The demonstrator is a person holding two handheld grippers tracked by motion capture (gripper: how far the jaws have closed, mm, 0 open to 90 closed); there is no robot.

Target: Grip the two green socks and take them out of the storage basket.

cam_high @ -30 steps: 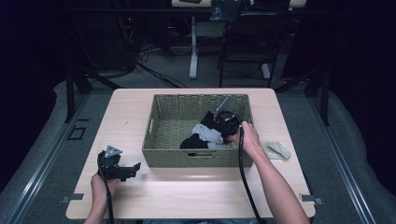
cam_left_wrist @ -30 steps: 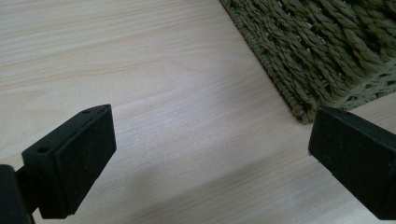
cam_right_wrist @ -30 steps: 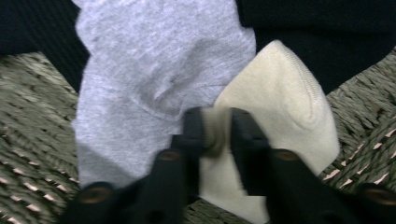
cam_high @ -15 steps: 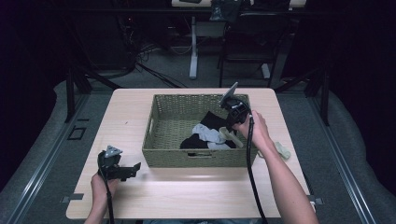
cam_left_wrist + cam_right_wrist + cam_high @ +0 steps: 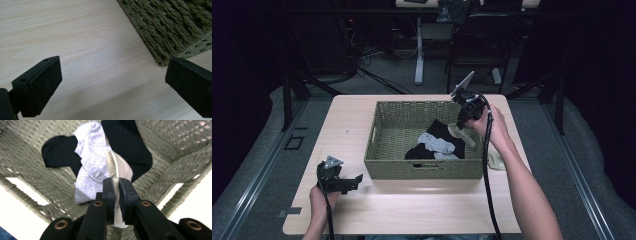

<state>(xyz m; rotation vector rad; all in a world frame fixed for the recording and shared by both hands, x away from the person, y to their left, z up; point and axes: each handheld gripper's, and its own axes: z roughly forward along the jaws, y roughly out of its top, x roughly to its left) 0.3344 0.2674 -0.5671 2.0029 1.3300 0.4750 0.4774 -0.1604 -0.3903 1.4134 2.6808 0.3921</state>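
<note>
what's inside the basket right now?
In the basket: a grey sock lying over black socks. A cream sock hangs above them, pinched in the right gripper. Whatever lies under the pile is covered.

A light wooden table is carrying a woven basket at its centre, and a pale sock is lying at three o'clock of the basket

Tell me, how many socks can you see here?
4, perhaps more hidden beneath. A cream sock hangs pinched in the right tongs, a grey sock and a black sock lie in the basket, and a pale sock rests on the table beside it.
</note>
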